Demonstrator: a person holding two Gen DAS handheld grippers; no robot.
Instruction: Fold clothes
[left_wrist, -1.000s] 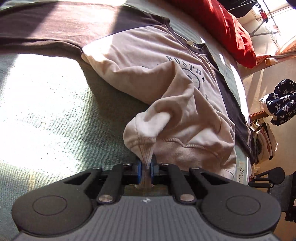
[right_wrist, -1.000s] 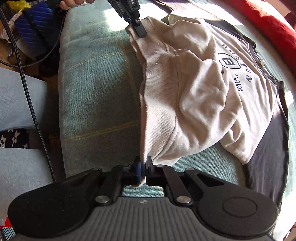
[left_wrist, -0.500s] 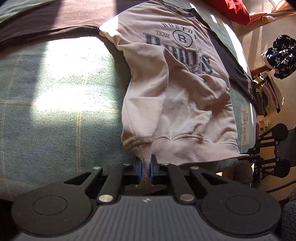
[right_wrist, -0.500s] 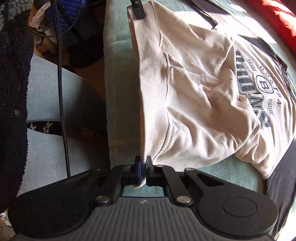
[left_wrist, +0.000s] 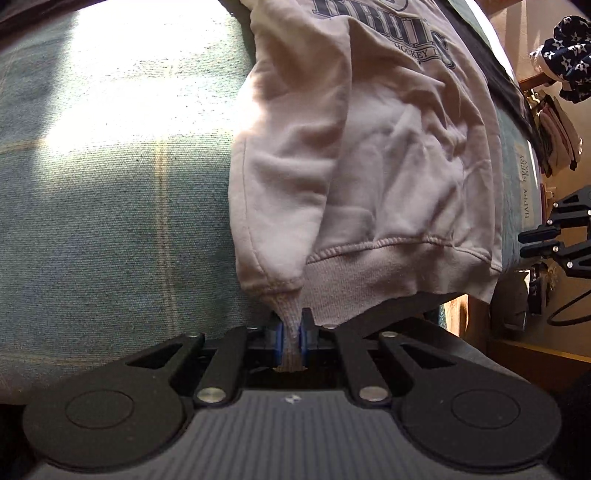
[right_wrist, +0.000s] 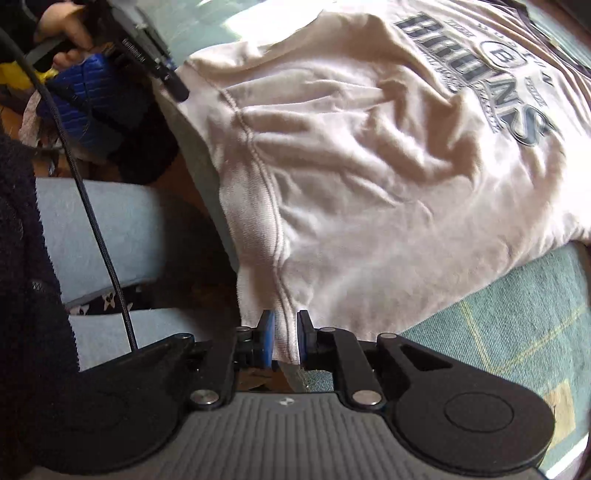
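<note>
Where a second ago the sweatshirt (left_wrist: 388, 155) lay bunched with its hem doubled back toward the chest print, it has since been drawn flat toward the near edge of the bed (left_wrist: 110, 177), so that the ribbed hem now hangs over that edge and the print sits at the top of the left wrist view. The left gripper (left_wrist: 290, 334) has kept its grip: its blue pads are clamped tight on the ribbed cuff of the sleeve, which lies folded along the left side of the body. The right gripper (right_wrist: 283, 341), shut on the hem corner a second ago, is opening its jaws; a narrow gap shows on both sides of the cloth, which is still between the pads but no longer pinched. Both grippers point steeply down at the bed's near edge. In the right wrist view the person's hand (right_wrist: 61, 31) holds the left gripper's handle at upper left, above a blue bag (right_wrist: 88, 99), with a black cable (right_wrist: 92, 206) running down across pale blue trouser legs (right_wrist: 122, 229). At the far right of the left wrist view a star-patterned cloth (left_wrist: 565, 55) hangs beyond the bed.
</note>
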